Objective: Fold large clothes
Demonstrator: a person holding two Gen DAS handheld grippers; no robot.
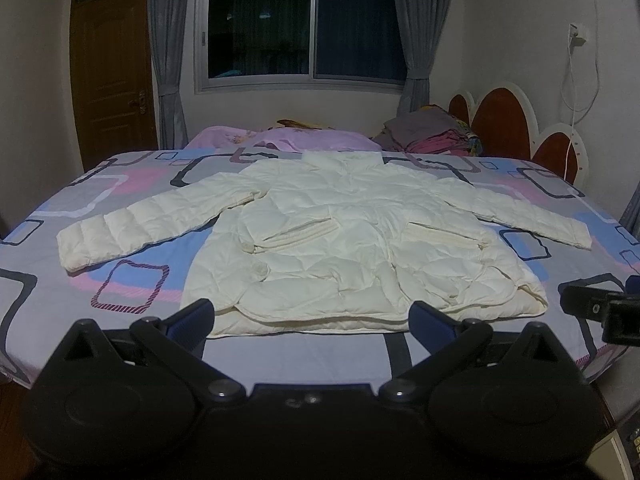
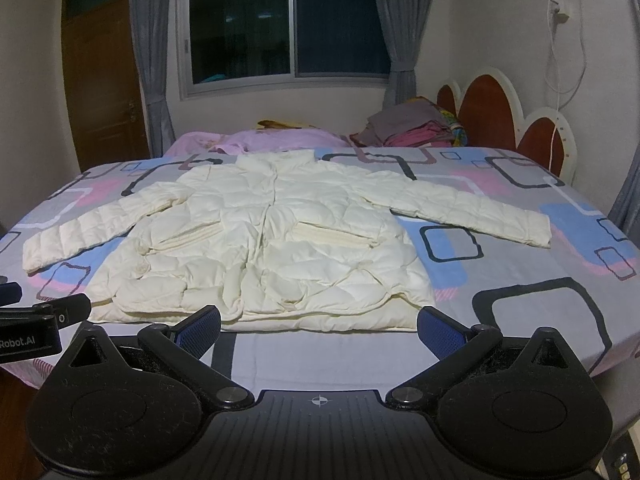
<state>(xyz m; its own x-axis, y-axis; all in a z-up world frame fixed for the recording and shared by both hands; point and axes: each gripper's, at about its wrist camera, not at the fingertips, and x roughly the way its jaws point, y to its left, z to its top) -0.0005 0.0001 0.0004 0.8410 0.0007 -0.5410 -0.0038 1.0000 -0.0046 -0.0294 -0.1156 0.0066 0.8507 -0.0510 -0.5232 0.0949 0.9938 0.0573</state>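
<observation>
A cream quilted puffer jacket [image 1: 340,248] lies flat, front up, on the bed with both sleeves spread out sideways; it also shows in the right wrist view [image 2: 260,248]. Its collar points to the far side and its hem faces me. My left gripper [image 1: 312,316] is open and empty, just short of the hem near the bed's front edge. My right gripper [image 2: 320,326] is open and empty, also just before the hem. The right gripper's body shows at the right edge of the left wrist view [image 1: 600,308].
The bed [image 1: 60,300] has a grey sheet with pink and blue squares. A pink pillow [image 1: 288,138] and a pile of folded clothes [image 1: 428,132] lie at the far side. A red headboard [image 1: 504,124] stands right. A window [image 1: 300,28] and door [image 1: 112,76] are behind.
</observation>
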